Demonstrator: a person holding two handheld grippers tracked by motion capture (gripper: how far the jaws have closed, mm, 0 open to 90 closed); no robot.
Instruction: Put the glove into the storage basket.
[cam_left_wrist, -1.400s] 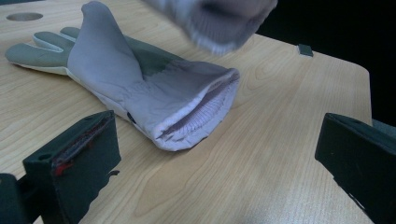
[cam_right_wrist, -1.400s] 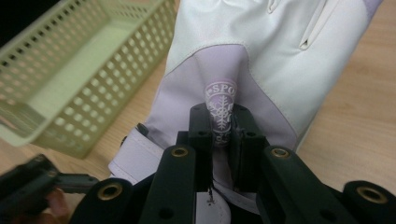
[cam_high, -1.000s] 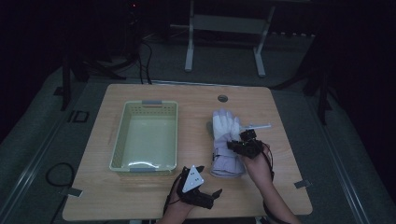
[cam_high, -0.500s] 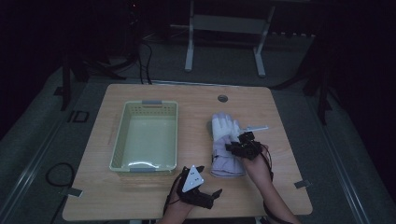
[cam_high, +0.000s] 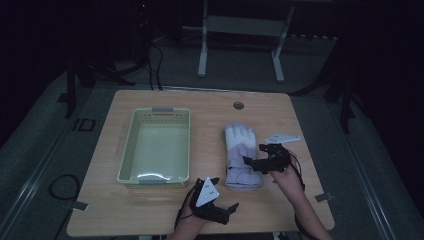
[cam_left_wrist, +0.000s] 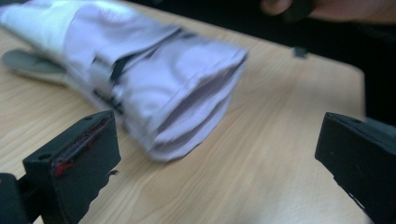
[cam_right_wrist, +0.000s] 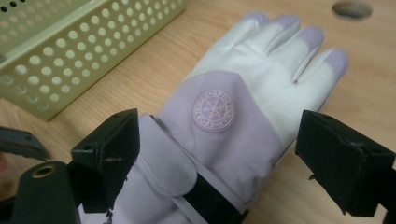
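Glove (cam_right_wrist: 243, 112) grabbing is what I have in hand, and my right gripper (cam_high: 260, 162) sits over its wrist end with the jaws spread wide, one on each side of the lilac cuff. Nothing is pinched yet. From my right gripper view the strap and the flap of the cuff lie just between the jaws, so I judge the good grip is there, across the thick wrist band, not on the thin white fingers farther off. I want to come down until both jaws reach the wood, then close slowly so that I catch both layers of cloth and not only the top flap.

My left gripper (cam_high: 216, 207) waits at the near edge of the table (cam_high: 150, 220), jaws also wide, pointing at the open mouth of the cuff (cam_left_wrist: 196, 112). It touches nothing. I could bring it in to pinch the cuff's near corner if the cloth sags.

Farther left stands the green basket (cam_high: 129, 150), apart from the glove, which lies flat on the right half of the table, fingers pointing away from me. I must lift high enough to clear that rim.
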